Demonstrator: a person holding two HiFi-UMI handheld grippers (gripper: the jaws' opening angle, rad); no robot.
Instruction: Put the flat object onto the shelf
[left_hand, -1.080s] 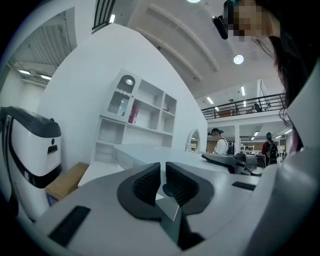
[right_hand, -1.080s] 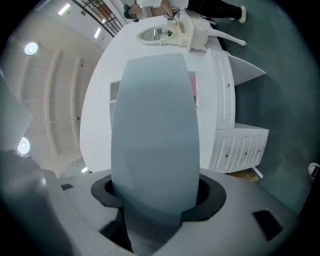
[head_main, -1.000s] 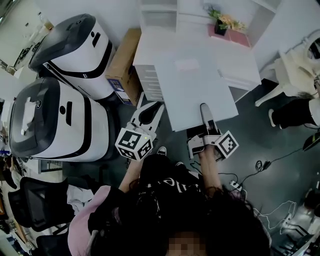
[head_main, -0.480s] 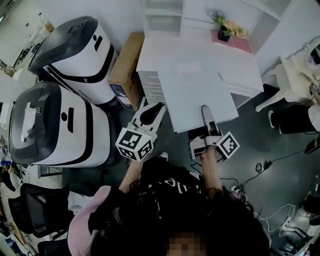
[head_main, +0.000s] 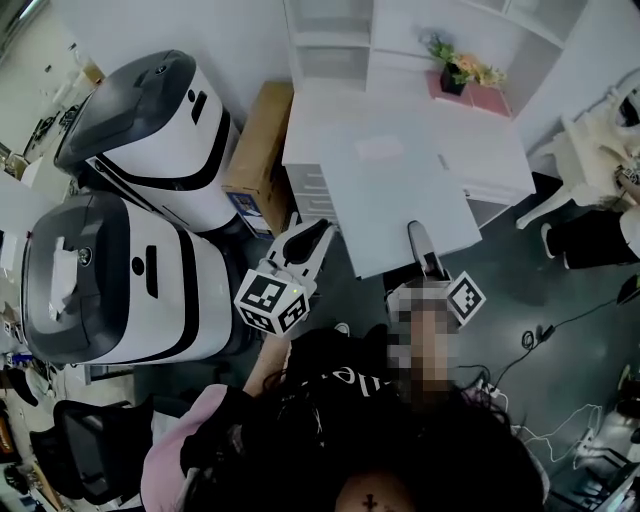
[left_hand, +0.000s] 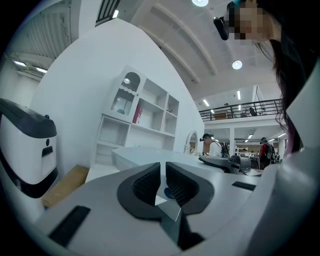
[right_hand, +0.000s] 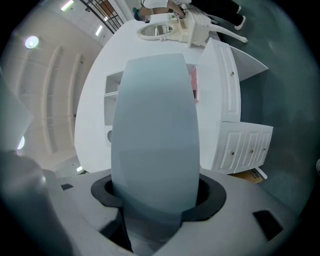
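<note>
**A:** Where's the flat object (head_main: 400, 190)?

**B:** Middle of the head view. It's a pale panel, broad face up toward the camera, over the white cabinet (head_main: 305, 175) with the drawers. The right gripper (head_main: 416, 232) is clamped on its lower edge, and in the right gripper view the panel fills the whole space between the jaws.

**A:** And the left gripper (head_main: 318, 232)?

**B:** Its jaws are together with nothing between them. The tip sits just beside the panel's lower left edge (whether it touches, I can't tell).

**A:** Is the panel on the shelf?

**B:** No. The white shelf unit (head_main: 330, 35) is at the top of the frame, above the panel's upper edge.

**A:** What else is around?

**B:** Potted flowers (head_main: 462, 68) at upper right, a cardboard box (head_main: 258, 140) left of the cabinet, and two white-and-black machines (head_main: 150, 110) on the left.
</note>
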